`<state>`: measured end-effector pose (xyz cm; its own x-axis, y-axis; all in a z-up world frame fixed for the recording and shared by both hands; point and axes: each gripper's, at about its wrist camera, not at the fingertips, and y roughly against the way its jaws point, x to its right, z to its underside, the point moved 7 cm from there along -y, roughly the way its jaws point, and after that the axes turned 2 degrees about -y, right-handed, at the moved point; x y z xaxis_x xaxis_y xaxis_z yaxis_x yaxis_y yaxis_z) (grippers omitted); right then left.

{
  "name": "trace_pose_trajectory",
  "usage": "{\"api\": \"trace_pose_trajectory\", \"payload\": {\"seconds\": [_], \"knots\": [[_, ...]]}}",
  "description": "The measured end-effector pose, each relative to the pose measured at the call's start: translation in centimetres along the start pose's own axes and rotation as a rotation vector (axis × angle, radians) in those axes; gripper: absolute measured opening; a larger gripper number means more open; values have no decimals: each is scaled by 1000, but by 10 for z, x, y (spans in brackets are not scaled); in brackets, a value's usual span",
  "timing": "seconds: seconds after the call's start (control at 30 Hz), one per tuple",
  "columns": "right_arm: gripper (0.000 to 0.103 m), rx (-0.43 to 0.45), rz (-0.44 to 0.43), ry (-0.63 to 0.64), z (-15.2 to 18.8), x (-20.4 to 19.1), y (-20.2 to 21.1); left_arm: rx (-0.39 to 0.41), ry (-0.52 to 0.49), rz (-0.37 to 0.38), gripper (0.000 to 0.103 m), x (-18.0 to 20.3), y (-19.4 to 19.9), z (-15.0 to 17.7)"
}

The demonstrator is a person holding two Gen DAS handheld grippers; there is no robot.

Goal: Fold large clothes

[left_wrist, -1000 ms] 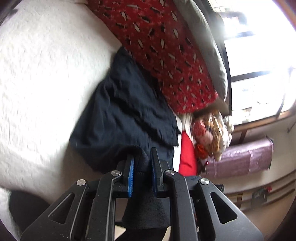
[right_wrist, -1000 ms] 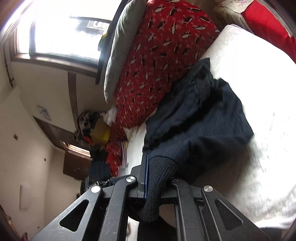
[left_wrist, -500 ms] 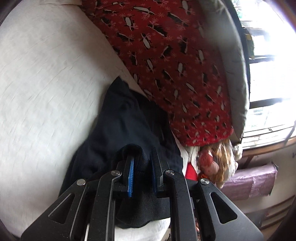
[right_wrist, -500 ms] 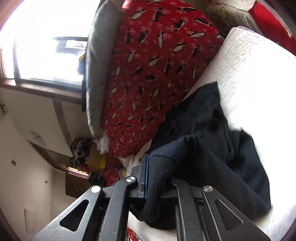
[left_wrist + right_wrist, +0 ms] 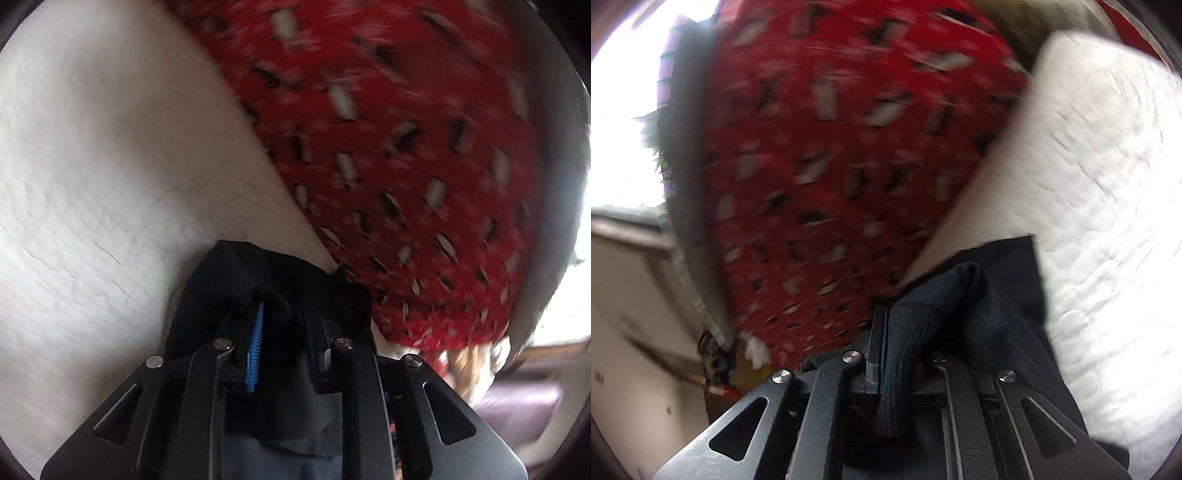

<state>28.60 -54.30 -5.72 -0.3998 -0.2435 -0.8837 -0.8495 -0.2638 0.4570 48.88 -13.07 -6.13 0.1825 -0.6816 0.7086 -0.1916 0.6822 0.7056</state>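
Blurred window, seemingly right-view only.

Both my cams ride right behind their tongs, looking forward along the fingers, really close in on the bed. Left wrist view has the white bedspread on its left and the red patterned blanket upper right; right wrist view flips that, blanket left and bedspread right. Both share the dark garment bunched at the bottom, and both are motion-blurred.
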Motion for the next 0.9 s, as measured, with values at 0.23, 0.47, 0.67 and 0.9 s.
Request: {"api": "trace_pose_trajectory", "payload": {"seconds": [0.23, 0.47, 0.67, 0.9], "knots": [[21, -1, -17, -42, -5, 11, 4, -53, 97, 182, 16, -3, 15, -10], [43, 131, -76, 28, -14, -2, 57, 16, -113, 153, 44, 22, 60, 2], [54, 51, 220, 324, 13, -19, 36, -53, -490, -131, 45, 25, 37, 63], [61, 66, 388, 317, 6, 8, 20, -59, -467, -226, 52, 9, 18, 50]]}}
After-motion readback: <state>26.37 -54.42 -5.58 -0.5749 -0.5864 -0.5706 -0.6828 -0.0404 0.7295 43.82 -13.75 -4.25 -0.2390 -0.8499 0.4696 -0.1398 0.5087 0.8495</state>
